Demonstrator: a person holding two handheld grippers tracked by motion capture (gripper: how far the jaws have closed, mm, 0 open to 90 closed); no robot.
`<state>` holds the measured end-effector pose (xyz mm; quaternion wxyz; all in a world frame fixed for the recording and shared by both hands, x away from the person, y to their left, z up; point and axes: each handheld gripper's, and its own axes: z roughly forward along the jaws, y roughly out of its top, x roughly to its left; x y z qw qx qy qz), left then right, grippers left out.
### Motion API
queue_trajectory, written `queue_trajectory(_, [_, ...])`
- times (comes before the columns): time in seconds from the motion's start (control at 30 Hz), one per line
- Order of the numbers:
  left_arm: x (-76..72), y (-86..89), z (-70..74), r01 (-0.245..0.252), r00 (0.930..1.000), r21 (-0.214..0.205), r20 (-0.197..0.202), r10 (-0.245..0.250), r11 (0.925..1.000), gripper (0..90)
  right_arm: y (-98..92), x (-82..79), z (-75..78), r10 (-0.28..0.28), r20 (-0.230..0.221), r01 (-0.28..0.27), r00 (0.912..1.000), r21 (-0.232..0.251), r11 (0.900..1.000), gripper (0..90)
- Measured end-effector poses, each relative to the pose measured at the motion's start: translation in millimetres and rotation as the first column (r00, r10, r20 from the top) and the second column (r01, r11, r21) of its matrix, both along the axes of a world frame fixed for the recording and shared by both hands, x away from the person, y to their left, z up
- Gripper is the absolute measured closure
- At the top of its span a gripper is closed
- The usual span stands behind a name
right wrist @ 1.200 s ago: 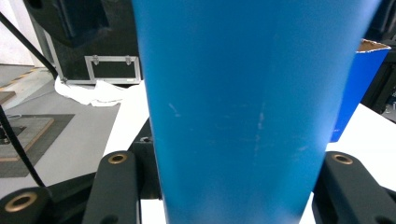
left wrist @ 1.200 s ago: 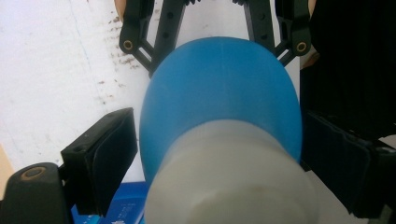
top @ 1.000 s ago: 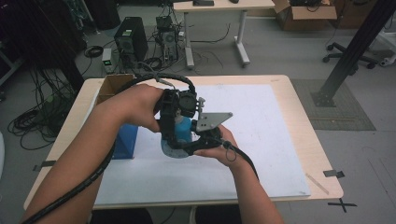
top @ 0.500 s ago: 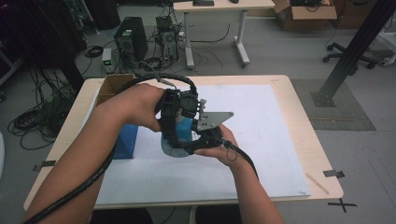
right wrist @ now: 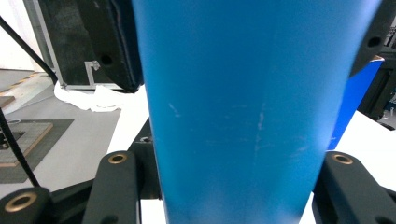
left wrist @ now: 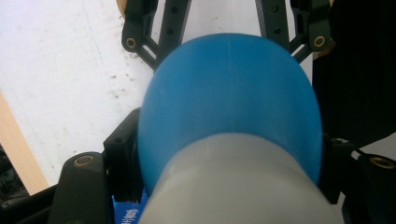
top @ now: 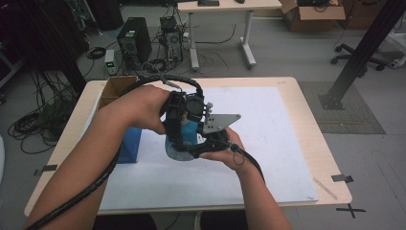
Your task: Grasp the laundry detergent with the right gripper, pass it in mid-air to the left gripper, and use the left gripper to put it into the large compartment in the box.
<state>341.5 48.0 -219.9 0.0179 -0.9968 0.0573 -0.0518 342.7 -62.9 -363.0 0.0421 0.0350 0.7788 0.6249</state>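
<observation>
1. Step in hand: securing a two-tool hold on the blue container [top: 187,132]. It is held up off the desk [top: 316,139], over the white sheet [top: 268,134], between the two hands.
2. Right tool [top: 192,148]: closed nearly as far as it goes, clamped on the container. In the right gripper view the blue wall [right wrist: 243,116] stands upright between the jaws and spans the gap from one to the other.
3. Left tool [top: 178,136]: its jaws have just been closing with the container between them. In the left gripper view they lie against both flanks of the rounded blue end [left wrist: 229,93], next to a pale grey section [left wrist: 238,182]. Contact looks made, but how firm it is cannot be read.
4. Judgement: with both tools on one item, the likely operation is either a transfer from tool to tool or a twist of one section against the other. The pictures do not settle which.
5. Next move calls for:
   - confirming that the left tool grips firmly before any load is applied;
   - keeping the right tool clamped as the anchor;
   - keeping clear of the blue box [top: 129,143] just to the left.
</observation>
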Motion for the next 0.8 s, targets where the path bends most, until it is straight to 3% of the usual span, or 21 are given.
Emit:
queue_trajectory(0.53, [-0.9, -1.8, -1.3, -0.003, 0.9998, 0.017, -0.019, 0.004, 0.9998, 38.9, -1.1, -3.1, 0.0, -0.01, 0.017, 0.01, 0.9998, -0.002, 0.9999, 46.1])
queue_trajectory(0.8, [-2.0, -4.4, -2.1, 0.004, 1.0, 0.02, 0.0, -0.004, 0.9998, 39.5, -2.6, -4.5, -0.8, -0.036, 0.04, 0.037, 0.9986, -0.016, 0.9992, 45.8])
